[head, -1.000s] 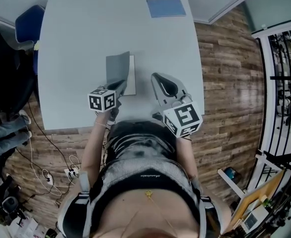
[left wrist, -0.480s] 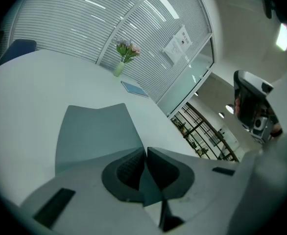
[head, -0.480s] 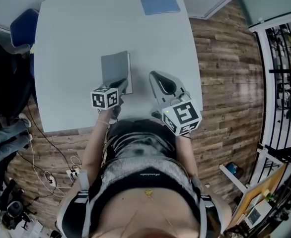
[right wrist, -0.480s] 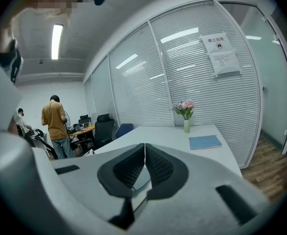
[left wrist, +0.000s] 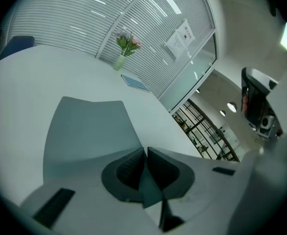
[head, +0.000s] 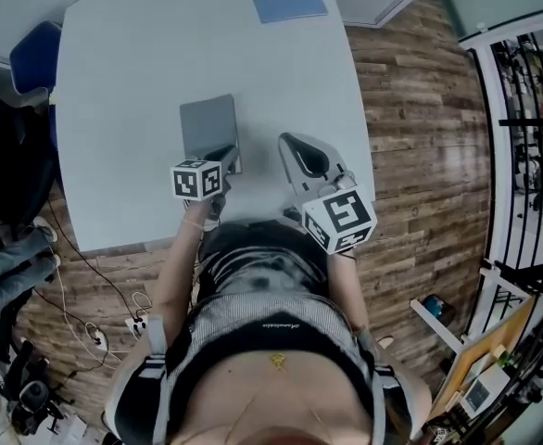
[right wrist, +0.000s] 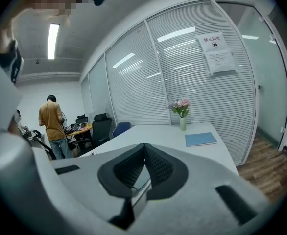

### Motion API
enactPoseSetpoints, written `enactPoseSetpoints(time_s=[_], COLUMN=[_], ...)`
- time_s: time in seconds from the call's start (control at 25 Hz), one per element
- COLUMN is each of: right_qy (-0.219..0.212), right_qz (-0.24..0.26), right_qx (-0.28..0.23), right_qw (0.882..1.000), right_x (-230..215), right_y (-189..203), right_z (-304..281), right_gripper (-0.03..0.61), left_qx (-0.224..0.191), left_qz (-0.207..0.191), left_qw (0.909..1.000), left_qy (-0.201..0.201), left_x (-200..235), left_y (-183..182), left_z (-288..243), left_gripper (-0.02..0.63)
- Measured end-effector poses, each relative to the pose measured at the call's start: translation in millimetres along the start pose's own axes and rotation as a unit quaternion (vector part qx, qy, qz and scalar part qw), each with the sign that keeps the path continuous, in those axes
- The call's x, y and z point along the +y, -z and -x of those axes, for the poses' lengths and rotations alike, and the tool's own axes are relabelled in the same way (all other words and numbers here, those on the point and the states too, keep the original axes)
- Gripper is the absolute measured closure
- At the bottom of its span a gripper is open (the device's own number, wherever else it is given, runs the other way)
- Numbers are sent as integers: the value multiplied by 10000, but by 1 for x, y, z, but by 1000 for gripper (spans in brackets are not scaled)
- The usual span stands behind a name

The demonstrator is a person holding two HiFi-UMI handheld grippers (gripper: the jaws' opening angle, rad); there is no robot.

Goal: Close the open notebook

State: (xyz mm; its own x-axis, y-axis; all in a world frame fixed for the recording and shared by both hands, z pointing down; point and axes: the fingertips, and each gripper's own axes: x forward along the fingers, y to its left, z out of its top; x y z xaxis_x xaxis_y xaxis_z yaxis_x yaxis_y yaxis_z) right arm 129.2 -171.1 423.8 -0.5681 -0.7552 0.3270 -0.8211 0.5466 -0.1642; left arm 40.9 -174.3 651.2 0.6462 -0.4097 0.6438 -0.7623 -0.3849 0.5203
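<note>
1 notebook — pinched in left gripper

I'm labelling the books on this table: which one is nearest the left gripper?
The grey notebook, right at the left gripper; the blue book lies far beyond it.

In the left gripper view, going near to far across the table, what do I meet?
left claw, shut on the notebook's cover → notebook → blue book → vase of flowers
</note>
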Motion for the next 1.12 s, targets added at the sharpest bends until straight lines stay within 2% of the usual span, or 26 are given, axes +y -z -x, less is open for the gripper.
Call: enactPoseSetpoints(time_s=[0.36,0.64,0.8,0.96,1.12], right_qy=[46,-32,-80,-129,-231], right_qz=[-16,-49,-38,-3,-15], right_qx=[80,83,101,138,153], right_qw=[10000,9999,9999,9998,9996], right_x=[-7,-4,-1,1,2], right_y=[6,7,7,10,12], right_z=[2,-4,-7,-7,-14], right_gripper=[580,580,580,580,580], left_qx=[135,237,291,22,-355], left_qz=[237,162,89,305,351], left_qw=[9996,9993,9995,9995,9987], left_qy=[-107,-226,-124,3,-62], left_x=[3,6,3,1,3], left_y=[19,24,26,23,13], left_z=[-22,-29,-28,-26,-20], left_gripper=[591,591,591,591,591])
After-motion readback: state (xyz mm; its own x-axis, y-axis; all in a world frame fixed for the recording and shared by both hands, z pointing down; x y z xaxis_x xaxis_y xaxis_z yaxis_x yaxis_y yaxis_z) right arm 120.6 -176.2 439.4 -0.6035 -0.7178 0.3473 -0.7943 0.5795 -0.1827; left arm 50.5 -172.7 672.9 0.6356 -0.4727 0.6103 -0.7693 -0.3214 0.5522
